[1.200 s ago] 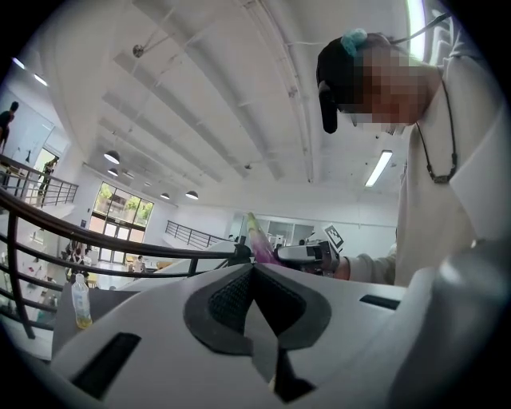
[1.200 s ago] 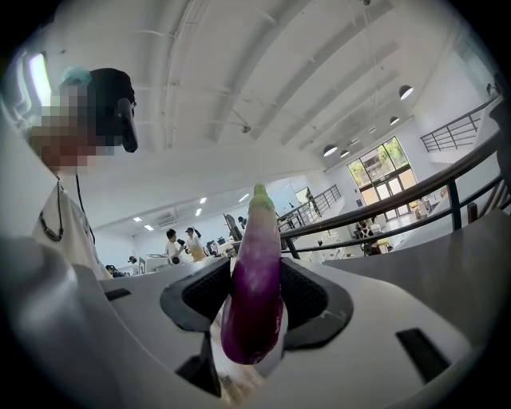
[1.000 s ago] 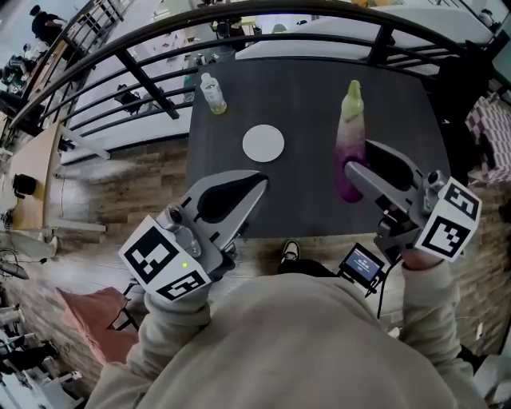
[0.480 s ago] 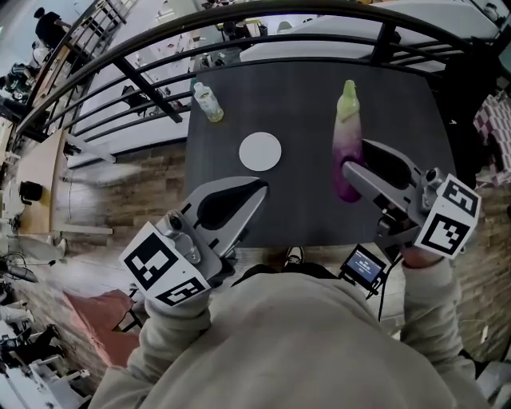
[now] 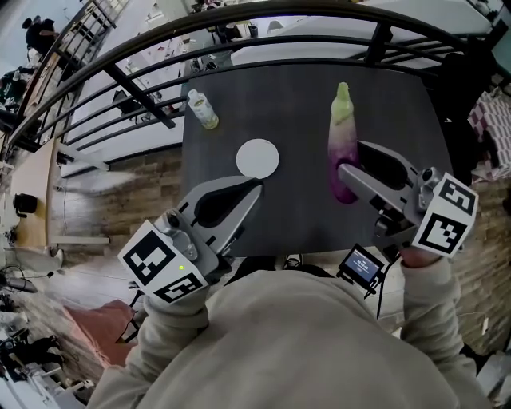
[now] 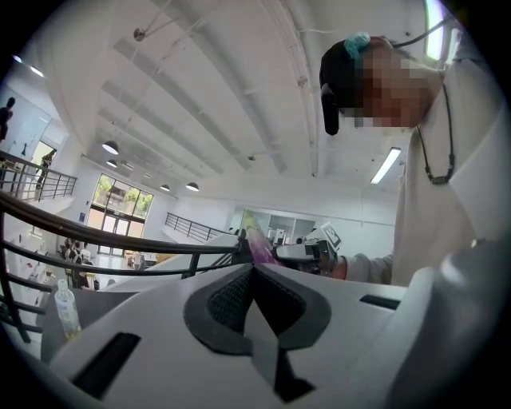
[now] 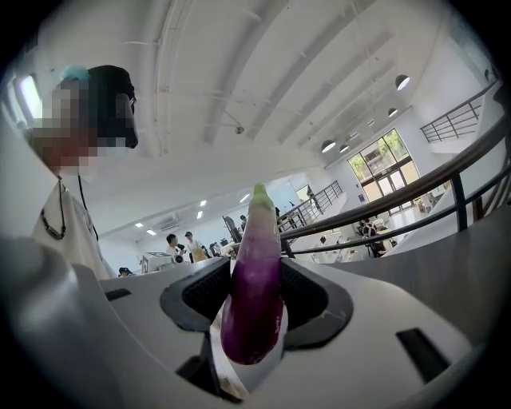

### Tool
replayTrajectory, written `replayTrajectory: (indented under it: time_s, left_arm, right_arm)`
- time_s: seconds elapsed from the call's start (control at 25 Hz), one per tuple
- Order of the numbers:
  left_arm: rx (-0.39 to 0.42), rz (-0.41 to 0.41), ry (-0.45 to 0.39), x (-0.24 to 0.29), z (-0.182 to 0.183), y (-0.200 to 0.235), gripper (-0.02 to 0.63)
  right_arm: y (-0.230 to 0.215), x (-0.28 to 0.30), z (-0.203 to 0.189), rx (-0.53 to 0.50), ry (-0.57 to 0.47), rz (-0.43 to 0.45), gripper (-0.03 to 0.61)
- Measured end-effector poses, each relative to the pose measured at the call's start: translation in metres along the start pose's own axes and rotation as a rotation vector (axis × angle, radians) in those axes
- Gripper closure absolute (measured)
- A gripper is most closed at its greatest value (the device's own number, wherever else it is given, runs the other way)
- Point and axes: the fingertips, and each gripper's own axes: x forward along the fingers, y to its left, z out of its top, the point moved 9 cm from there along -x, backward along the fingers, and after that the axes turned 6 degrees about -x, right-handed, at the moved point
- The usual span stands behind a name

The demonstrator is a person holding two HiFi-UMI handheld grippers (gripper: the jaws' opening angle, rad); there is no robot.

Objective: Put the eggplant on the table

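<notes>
- R gripper [image 5: 349,158]: jaws set fairly wide and clamped on the eggplant [image 5: 342,140]. Both dark pads press its purple flanks in the right gripper view.
- Eggplant: lies along the line of the R jaws. Rounded purple end sits near, deep betw. the pads. Pale mid-section and green cap stick out past the jaw tips toward the far side.
- Position of eggplant: in the head view it shows over the right half of the dark table [image 5: 399,96], right of the white round plate [image 5: 258,158] and apart from it. Whether it touches the tabletop cannot be told from any view.
- L gripper [image 5: 257,186]: jaws narrow, pads meeting at the tips, nothing betw. them. It shows over the near-left part of the table, tips pointing far, just near of the plate.
- Grippers: side by side, well apart, each with its marker cube at the near end by the person's grey sleeves [image 5: 423,311].
- Plastic bottle [image 5: 201,109]: stands at the far-left corner of the table, apart from plate and eggplant. Yellowish liquid in its lower part.
- Dark railing [image 5: 239,24]: curves round the far side of the table, w/ slanted bars at left.
- Small lit screen [image 5: 363,265]: below the near table edge, just beside the R gripper's body.
- Floor beside the table, left: brick-pattern paving [image 5: 144,188].
</notes>
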Motion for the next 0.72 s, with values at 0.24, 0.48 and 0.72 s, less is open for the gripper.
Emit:
replayTrajectory:
  time_s: [0.24,0.48,0.72]
  left_arm:
    - [0.027,-0.045,-0.014,-0.001,0.022,0.016,0.609]
    - [0.027,-0.076,-0.031,-0.002,0.036,0.027,0.609]
    - [0.017,-0.116,-0.017,-0.008,0.036,0.039,0.609]
  right_arm:
    - [0.009,0.008,0.016,-0.022,-0.022,-0.037,0.373]
    - [0.02,0.018,0.027,-0.042,-0.016,-0.059,0.373]
    - [0.024,0.031,0.036,-0.051,-0.013,-0.091,0.373]
